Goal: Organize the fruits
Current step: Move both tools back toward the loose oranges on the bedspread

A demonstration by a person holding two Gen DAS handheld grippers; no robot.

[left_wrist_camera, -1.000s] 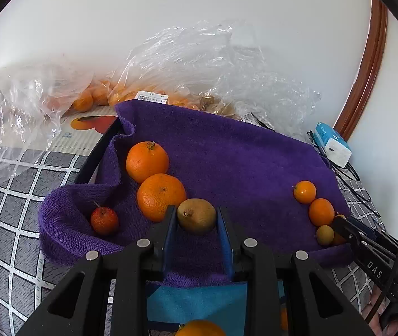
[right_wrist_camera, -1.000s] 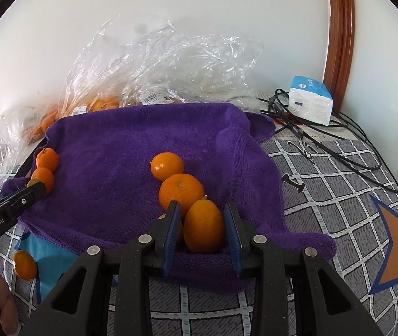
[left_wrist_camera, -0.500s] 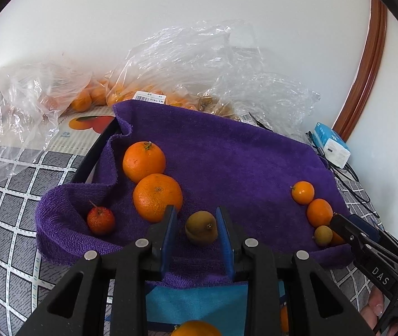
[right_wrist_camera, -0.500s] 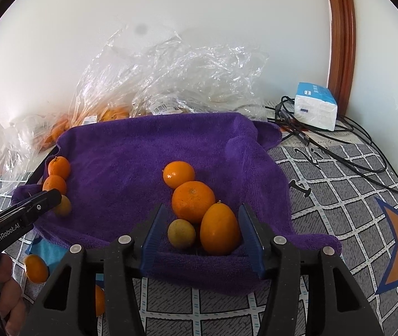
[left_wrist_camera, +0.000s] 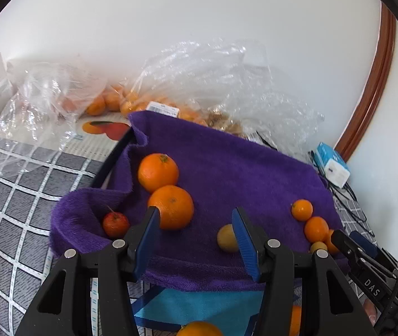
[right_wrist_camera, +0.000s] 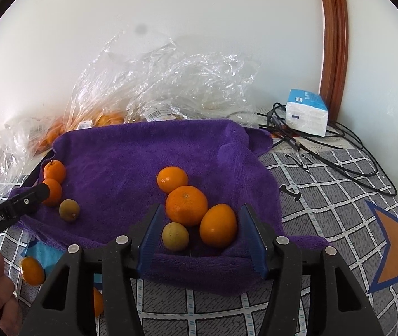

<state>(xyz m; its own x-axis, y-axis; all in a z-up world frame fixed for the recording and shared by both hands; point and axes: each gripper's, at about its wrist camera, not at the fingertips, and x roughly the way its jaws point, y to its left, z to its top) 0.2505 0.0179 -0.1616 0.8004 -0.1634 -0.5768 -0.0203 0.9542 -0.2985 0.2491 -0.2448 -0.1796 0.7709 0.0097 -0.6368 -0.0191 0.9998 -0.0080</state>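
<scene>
Oval orange [right_wrist_camera: 218, 225] is sitting near the purple towel's [right_wrist_camera: 120, 151] front edge, touching nothing. Right gripper [right_wrist_camera: 203, 236] is opening around it; left gripper [left_wrist_camera: 196, 238] is opening too, brownish fruit [left_wrist_camera: 226, 238] beside its right pad. Likely firm, smooth, prone to rolling: grip across the middle.

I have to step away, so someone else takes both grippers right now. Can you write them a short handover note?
Left gripper: jaws opening, nothing gripped; the brownish fruit lies on the purple towel by its right finger.
Right gripper: jaws opening, gripping nothing; the oval orange and a small yellowish fruit lie free between its fingers.
Done: two rows of fruit on the towel, one at each side.
Left: loose oranges off the towel's near edge; more fruit in the plastic bags behind.
</scene>
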